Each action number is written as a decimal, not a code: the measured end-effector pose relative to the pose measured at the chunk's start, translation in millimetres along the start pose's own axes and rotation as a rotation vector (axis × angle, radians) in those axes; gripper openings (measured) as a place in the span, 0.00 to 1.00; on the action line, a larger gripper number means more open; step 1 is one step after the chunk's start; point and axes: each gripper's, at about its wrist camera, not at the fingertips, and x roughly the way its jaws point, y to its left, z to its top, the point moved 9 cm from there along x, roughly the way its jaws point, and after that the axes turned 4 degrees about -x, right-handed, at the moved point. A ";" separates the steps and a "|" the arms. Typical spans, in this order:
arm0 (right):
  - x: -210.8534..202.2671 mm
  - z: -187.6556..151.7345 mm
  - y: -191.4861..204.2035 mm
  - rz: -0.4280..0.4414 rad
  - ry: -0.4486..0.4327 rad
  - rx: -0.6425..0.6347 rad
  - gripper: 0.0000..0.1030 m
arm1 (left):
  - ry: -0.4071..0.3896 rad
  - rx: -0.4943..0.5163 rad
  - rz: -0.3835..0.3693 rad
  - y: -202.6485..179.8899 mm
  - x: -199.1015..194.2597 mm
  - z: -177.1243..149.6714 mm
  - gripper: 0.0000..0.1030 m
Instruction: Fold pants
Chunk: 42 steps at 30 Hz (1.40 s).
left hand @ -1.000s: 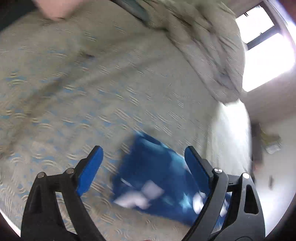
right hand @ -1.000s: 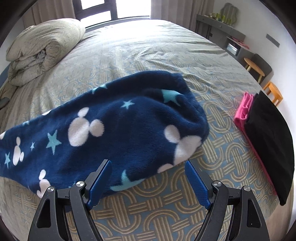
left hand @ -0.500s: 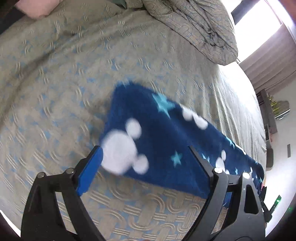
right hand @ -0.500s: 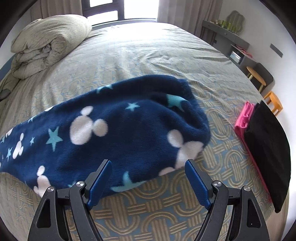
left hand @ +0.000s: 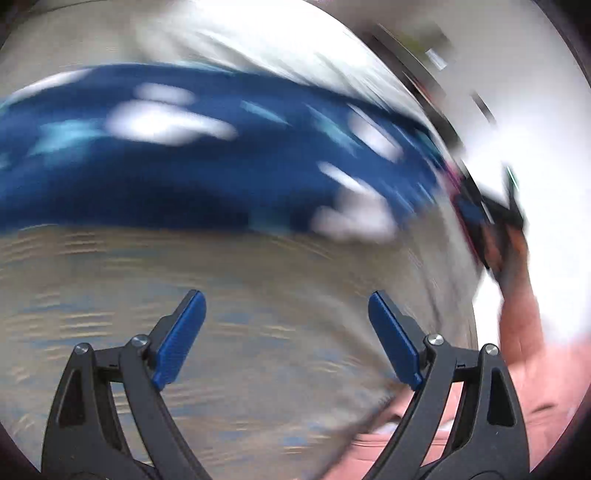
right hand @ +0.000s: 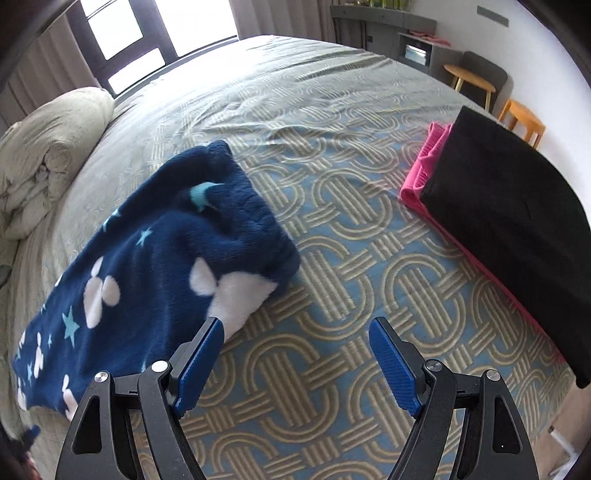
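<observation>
Left wrist view motion-smeared; pants (right hand: 155,273) cut off at left edge.

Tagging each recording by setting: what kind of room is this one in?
Most likely a bedroom at home. A wide bed with a patterned bedspread fills the view, a rolled duvet lies by the window, and folded clothes, black on pink, sit beside the navy fleece pants.

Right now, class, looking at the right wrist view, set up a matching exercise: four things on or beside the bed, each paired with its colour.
Things:
1. pants
2. folded garment on top of the pile
3. garment underneath it
4. rolled duvet

Colours:
A. pink
B. cream
C. navy with white and light blue shapes
D. black

Pairs: 1-C, 2-D, 3-A, 4-B
</observation>
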 end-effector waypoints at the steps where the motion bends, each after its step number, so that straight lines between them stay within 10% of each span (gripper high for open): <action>1: 2.9 0.1 -0.1 0.014 0.001 0.001 0.80 | 0.040 0.053 -0.008 -18.4 14.1 -1.8 0.87; 8: 13.5 -11.9 4.0 0.082 -0.001 0.004 0.80 | 0.159 0.212 -0.032 -96.3 94.4 16.3 0.87; 16: 1.6 -10.5 -11.6 0.097 -0.040 0.016 0.80 | -0.062 0.235 0.004 -117.0 52.3 84.4 0.87; 25: 3.5 11.1 -9.6 0.135 -0.049 -0.009 0.80 | 0.012 0.267 0.060 -130.0 116.0 100.7 0.86; 28: 1.0 37.2 -5.1 0.178 -0.073 -0.035 0.80 | 0.050 0.273 0.000 -141.3 126.7 93.8 0.52; 40: 67.2 129.3 53.1 0.237 0.005 -0.132 0.78 | 0.084 0.172 0.002 -135.9 136.7 80.3 0.50; 41: 73.8 130.3 58.0 0.238 0.015 -0.136 0.60 | 0.091 0.188 0.014 -136.5 137.7 79.6 0.50; 42: 82.5 129.2 62.1 0.231 0.050 -0.145 0.11 | 0.094 0.198 0.023 -136.8 137.6 79.1 0.50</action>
